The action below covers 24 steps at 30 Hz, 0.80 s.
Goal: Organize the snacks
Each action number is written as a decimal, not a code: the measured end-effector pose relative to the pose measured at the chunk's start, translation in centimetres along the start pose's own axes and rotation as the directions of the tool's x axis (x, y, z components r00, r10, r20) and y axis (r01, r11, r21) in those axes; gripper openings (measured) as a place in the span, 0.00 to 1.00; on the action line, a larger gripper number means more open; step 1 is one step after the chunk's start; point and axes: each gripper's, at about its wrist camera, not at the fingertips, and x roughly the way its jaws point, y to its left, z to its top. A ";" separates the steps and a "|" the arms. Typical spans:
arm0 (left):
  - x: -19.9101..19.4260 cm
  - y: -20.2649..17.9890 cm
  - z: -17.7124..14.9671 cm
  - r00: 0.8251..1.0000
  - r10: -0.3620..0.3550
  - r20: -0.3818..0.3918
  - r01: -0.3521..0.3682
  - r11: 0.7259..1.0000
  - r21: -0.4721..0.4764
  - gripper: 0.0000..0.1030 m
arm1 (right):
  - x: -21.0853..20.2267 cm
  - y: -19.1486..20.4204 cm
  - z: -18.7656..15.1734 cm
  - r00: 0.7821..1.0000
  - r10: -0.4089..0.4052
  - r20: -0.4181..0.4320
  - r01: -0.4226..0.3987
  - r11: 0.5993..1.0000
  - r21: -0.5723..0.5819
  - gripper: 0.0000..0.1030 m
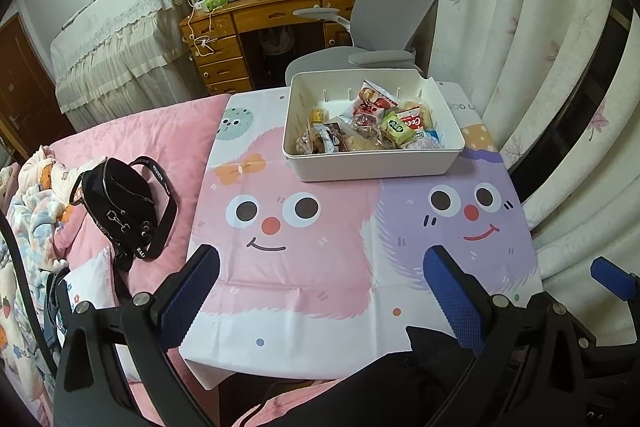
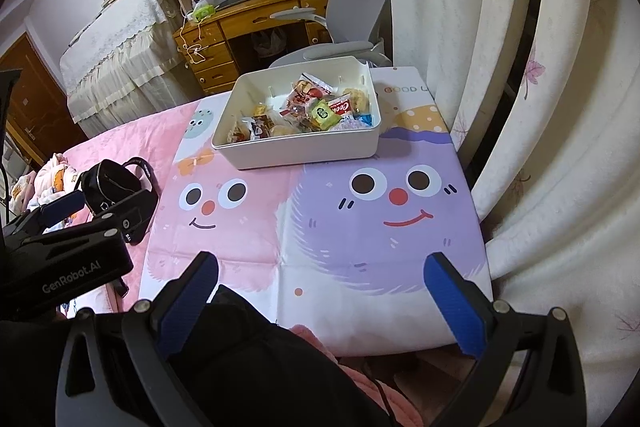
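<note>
A white plastic bin (image 1: 376, 163) (image 2: 304, 147) stands at the far end of a cartoon-face mat (image 1: 320, 291) (image 2: 320, 251) on the bed. It holds several wrapped snacks (image 1: 372, 123) (image 2: 308, 111), among them a green packet (image 1: 396, 129) and a red and white packet (image 2: 340, 105). My left gripper (image 1: 320, 263) is open and empty, low over the mat's near end. My right gripper (image 2: 320, 269) is open and empty, near the mat's near edge. The left gripper also shows at the left of the right wrist view (image 2: 96, 207).
A black shoulder bag (image 1: 120, 207) (image 2: 116, 187) lies on the pink bedspread left of the mat. A grey office chair (image 1: 392, 11) and a wooden desk (image 1: 256, 15) stand beyond the bed. White curtains (image 2: 540, 107) hang close on the right. Crumpled bedding (image 1: 36, 195) lies far left.
</note>
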 end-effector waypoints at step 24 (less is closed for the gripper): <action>1.0 0.1 -0.1 0.999 0.011 -0.041 -0.012 1.000 -0.020 0.98 | 1.9 -0.4 1.0 0.999 0.004 -0.048 -0.005 1.000 -0.018 1.00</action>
